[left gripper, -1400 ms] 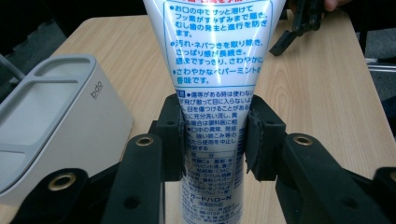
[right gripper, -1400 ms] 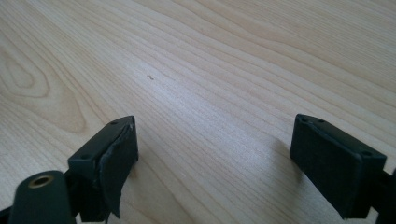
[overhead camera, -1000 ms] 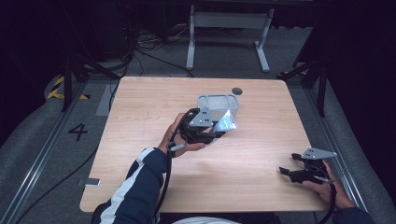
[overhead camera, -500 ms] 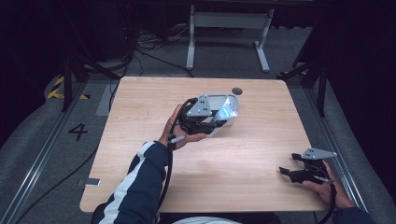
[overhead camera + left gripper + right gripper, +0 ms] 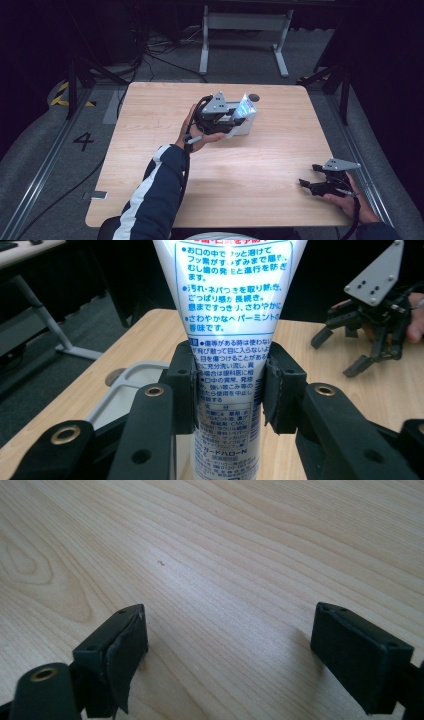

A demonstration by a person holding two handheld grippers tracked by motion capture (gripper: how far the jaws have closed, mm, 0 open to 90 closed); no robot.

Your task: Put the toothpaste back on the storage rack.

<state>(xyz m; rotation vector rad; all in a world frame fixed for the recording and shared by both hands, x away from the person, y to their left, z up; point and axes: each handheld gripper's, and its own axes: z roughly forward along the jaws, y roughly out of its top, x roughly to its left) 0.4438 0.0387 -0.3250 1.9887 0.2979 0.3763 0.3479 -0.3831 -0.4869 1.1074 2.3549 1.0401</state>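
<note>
While the left gripper pinches it between two black rubber-faced pads, the soft white plastic tube printed with blue Japanese text stands up along the jaws, its body flaring wider away from the clamped part. In the high view this tube is lifted near the far edge of the pale wood-grain table, directly over a shallow light-grey rectangular plastic tray. What the tray holds cannot be told; in the left gripper view its rounded rim shows beside the jaws. A small dark round disc lies on the table just beyond the tray, towards the far edge.

The right gripper sits at the table's near right corner, held by a hand and topped with a grey three-cornered metal plate. Its jaws stand spread wide apart with nothing between them, their matte black pads close over the smooth, streaked grain of the tabletop. The left pad's rubber facing looks frayed at its edge.
</note>
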